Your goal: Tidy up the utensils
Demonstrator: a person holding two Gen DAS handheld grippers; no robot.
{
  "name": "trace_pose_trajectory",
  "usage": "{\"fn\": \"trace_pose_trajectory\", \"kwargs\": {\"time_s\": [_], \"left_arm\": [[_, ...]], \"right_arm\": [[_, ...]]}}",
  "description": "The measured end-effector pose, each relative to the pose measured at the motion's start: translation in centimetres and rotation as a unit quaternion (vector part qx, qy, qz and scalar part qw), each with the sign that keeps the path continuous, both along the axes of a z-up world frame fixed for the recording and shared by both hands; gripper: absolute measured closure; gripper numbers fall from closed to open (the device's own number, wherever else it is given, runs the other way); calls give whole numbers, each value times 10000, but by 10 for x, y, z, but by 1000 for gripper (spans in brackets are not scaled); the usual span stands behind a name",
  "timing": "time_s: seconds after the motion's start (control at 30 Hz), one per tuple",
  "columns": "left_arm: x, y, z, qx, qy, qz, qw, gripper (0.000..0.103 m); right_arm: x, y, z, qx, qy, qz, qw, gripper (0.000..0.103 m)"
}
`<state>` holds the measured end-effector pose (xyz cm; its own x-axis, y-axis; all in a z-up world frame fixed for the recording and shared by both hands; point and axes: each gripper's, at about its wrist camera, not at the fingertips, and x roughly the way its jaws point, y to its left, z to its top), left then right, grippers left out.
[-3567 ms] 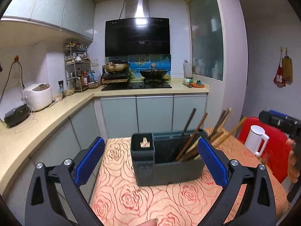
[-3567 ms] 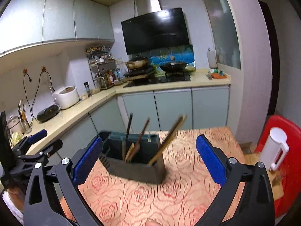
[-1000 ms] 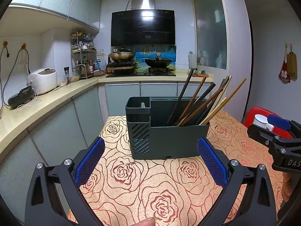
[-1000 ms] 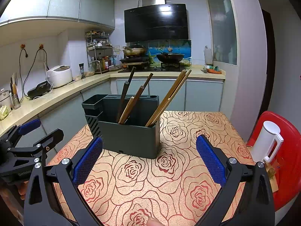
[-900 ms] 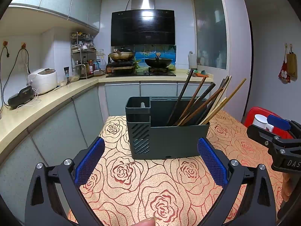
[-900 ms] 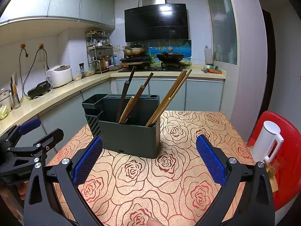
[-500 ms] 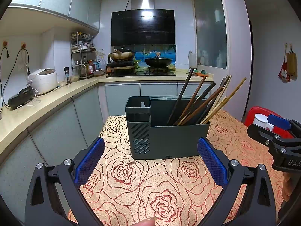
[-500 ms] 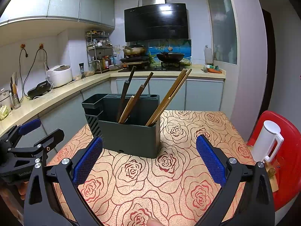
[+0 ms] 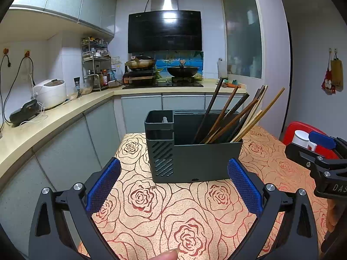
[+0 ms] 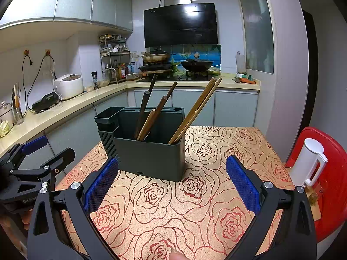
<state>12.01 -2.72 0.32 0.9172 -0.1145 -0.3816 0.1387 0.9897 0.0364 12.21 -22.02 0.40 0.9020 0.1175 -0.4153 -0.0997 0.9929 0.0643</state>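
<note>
A: Entry. Against a second ago, nothing on the table has moved. A few seconds back both cameras looked down on the holder from higher up; they have since dropped to table level and settled

B: Jaw state?

A: Left gripper spread wide, nothing between the blue pads. Right gripper the same, wide and empty

B: And the utensils?

A: The chopsticks stand in the big compartment of the dark holder, fanned out and leaning to its right side. The holder sits mid-table on the rose-pattern cloth. The small left compartment shows one pale tip; I cannot tell what it is

B: Meaning for the task?

A: My reading: the sorting looks done, or paused, with both tools idle and back from the holder

B: Room to move?

A: Bare cloth in front of the holder. The left table edge drops off just beside the left gripper. To the right, a white jug on a red stool stands near that edge
</note>
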Motion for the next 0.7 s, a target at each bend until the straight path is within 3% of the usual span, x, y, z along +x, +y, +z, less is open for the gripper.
{"fn": "trace_pose_trajectory", "kwargs": {"time_s": [0.7], "left_arm": [[3, 2, 0, -113, 78, -30, 9999, 7]], "right_arm": [[0, 1, -1, -5, 14, 5, 10000, 7]]}}
